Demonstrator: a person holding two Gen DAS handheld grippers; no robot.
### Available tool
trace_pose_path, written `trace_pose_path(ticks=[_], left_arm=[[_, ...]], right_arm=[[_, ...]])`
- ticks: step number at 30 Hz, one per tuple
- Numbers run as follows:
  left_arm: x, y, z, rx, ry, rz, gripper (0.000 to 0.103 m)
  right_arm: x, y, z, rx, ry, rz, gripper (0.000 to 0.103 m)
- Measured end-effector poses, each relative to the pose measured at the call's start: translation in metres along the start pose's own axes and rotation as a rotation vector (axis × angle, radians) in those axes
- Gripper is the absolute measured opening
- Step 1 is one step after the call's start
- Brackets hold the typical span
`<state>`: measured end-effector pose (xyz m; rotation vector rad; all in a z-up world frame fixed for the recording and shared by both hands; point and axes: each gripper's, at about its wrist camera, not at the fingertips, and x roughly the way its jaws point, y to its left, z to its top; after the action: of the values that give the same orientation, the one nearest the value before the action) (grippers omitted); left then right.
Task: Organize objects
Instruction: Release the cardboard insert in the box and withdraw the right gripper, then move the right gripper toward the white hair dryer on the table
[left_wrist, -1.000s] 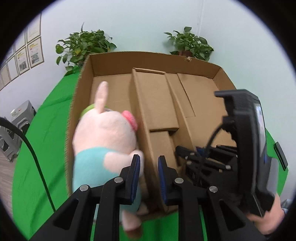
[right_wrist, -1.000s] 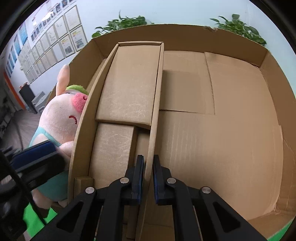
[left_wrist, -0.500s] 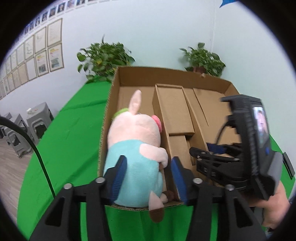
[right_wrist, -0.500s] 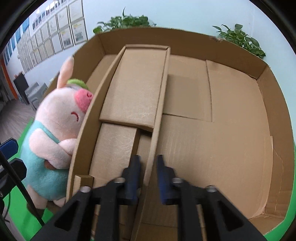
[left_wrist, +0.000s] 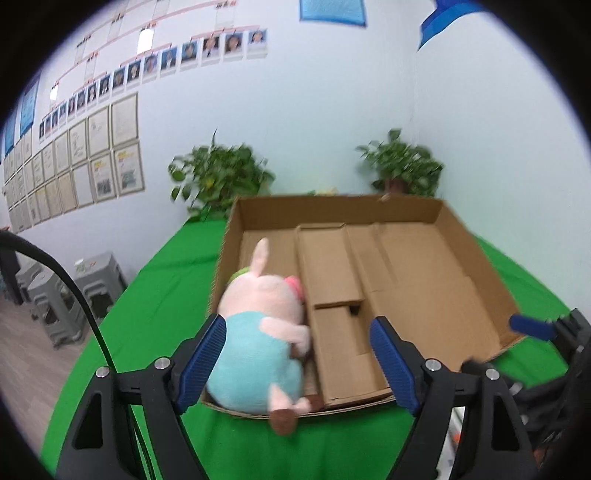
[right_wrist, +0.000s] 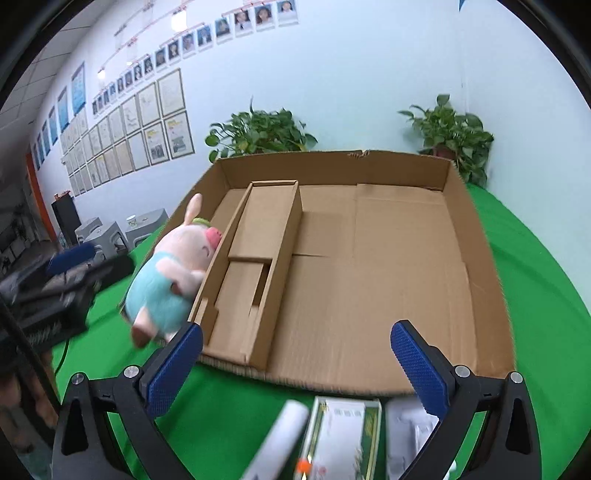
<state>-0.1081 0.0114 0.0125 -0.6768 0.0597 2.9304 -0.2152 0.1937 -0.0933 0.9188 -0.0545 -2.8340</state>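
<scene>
A pink plush pig (left_wrist: 258, 332) in a light blue outfit lies in the left compartment of an open cardboard box (left_wrist: 436, 218), its feet hanging over the near rim. It also shows in the right wrist view (right_wrist: 173, 280). A cardboard divider (right_wrist: 273, 266) splits the box (right_wrist: 476, 258). My left gripper (left_wrist: 299, 363) is open and empty, held back above the box's near edge. My right gripper (right_wrist: 299, 365) is open and empty, in front of the box.
A green cloth (left_wrist: 147, 314) covers the table. A white tube (right_wrist: 277, 439), a green and white carton (right_wrist: 340, 435) and a white packet (right_wrist: 410, 432) lie near the right gripper. Potted plants (right_wrist: 258, 133) stand behind the box. Grey stools (left_wrist: 70, 291) stand at left.
Both grippers have opened wide and pulled back and up from the box. The left let go of the pig, the right let go of the divider.
</scene>
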Motion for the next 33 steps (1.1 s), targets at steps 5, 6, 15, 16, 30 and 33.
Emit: trace_pose_path(ticks=[5,6,15,16,30,33], left_arm=[[-0.014,-0.016,-0.003,-0.008,-0.033,-0.032,0.081],[-0.014,-0.019,-0.003,-0.007,-0.029,-0.030,0.081],[-0.006,-0.032,-0.014,-0.040,0.053,-0.108,0.081],[-0.006,-0.032,-0.015,-0.046,0.053,-0.115,0.081],[-0.012,-0.050,-0.019,0.002,0.072,-0.194,0.063],[-0.012,-0.043,-0.018,-0.053,0.065,-0.202,0.083]], right_arm=[[-0.031,-0.020,-0.042,0.056,0.028,-0.024,0.103],[-0.031,-0.023,-0.043,0.077,0.039,-0.017,0.102],[-0.059,-0.030,-0.067,0.085,0.062,-0.020,0.096],[-0.060,-0.030,-0.069,0.082,0.064,-0.025,0.094],[-0.074,-0.044,-0.072,0.101,0.029,-0.099,0.102],[-0.077,-0.045,-0.072,0.092,0.011,-0.104,0.102]])
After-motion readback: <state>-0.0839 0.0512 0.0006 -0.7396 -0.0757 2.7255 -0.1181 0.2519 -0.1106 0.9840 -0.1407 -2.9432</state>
